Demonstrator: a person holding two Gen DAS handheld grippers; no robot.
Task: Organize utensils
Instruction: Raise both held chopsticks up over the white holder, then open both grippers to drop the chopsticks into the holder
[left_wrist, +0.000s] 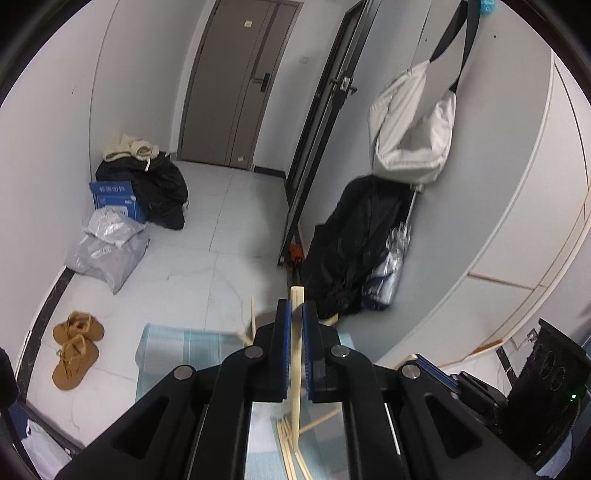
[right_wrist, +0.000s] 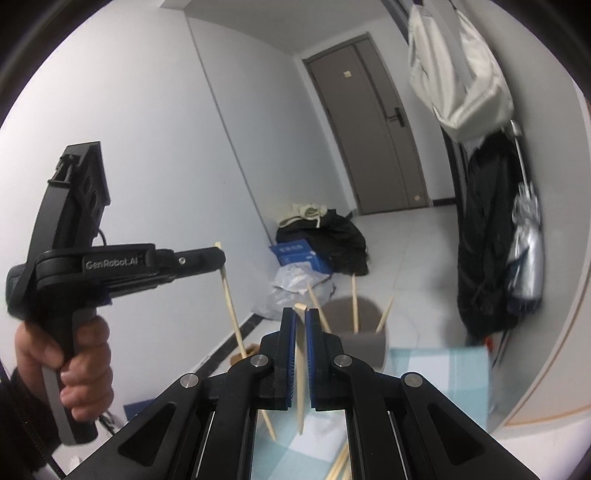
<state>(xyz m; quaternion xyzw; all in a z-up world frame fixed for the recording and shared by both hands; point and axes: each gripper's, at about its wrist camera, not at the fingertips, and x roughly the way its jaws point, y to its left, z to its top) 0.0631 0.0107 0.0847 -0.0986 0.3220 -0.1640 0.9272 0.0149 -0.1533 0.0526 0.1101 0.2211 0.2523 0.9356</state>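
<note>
My left gripper (left_wrist: 294, 314) is shut on a pale wooden chopstick (left_wrist: 296, 369) that stands nearly upright between its blue pads. Several loose chopsticks (left_wrist: 288, 446) lie below on a light blue mat (left_wrist: 173, 350). My right gripper (right_wrist: 300, 314) is likewise shut on a chopstick (right_wrist: 300, 373). In the right wrist view a hand (right_wrist: 79, 365) holds the left gripper (right_wrist: 221, 258) up at the left, its chopstick (right_wrist: 231, 306) hanging down. A grey cup (right_wrist: 364, 341) with three chopsticks (right_wrist: 354, 302) stands just beyond the right gripper, at the mat's (right_wrist: 439, 380) far edge.
Brown shoes (left_wrist: 75, 347), a grey parcel bag (left_wrist: 107, 254), a blue box (left_wrist: 114, 199) and black clothing (left_wrist: 159, 192) sit on the tiled floor at the left wall. Dark coats (left_wrist: 354, 243) and a white bag (left_wrist: 413, 125) hang on the right. A closed door (left_wrist: 236, 81) is ahead.
</note>
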